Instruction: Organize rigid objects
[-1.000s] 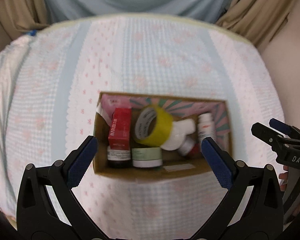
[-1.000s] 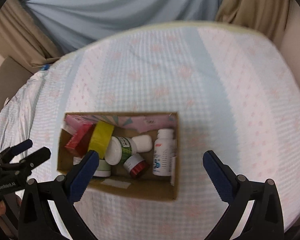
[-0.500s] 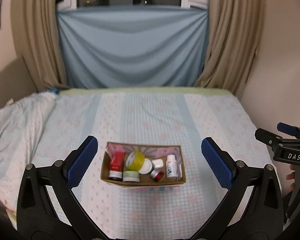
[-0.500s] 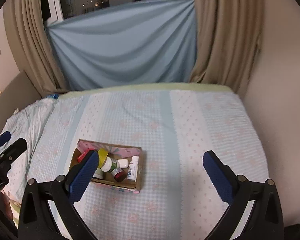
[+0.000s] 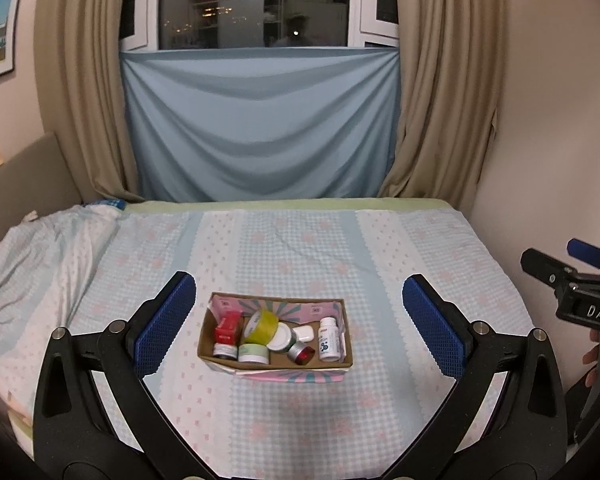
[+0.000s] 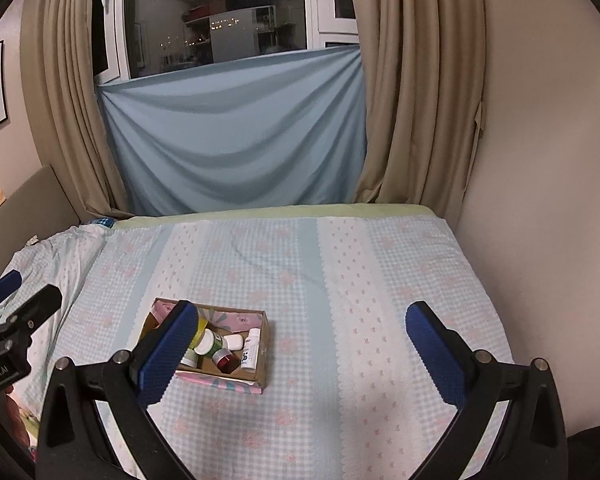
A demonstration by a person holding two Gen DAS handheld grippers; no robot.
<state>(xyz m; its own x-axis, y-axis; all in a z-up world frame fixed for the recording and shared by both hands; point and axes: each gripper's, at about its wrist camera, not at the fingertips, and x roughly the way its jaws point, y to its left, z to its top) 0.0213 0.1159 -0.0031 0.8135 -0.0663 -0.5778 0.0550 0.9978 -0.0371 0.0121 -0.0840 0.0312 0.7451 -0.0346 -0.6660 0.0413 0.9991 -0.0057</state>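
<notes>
Cardboard box (image 5: 276, 362) on bed (image 5: 300, 248) holds all items; nothing loose visible. Left hand-held gripper (image 5: 300, 326) and right hand-held gripper (image 6: 302, 354) wide open, empty. Likely done.

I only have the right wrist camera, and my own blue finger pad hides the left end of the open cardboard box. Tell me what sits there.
Observer: The left wrist view shows a red rectangular carton at that end of the open cardboard box, with a dark white-labelled jar at its near end.
Operator: Report what is beside the carton.
Observer: A roll of yellow tape leans on its edge there, with a pale green round tin in front of it.
Operator: Give me the left gripper's state.
Observer: The left gripper is wide open and holds nothing, back from the box.
</notes>
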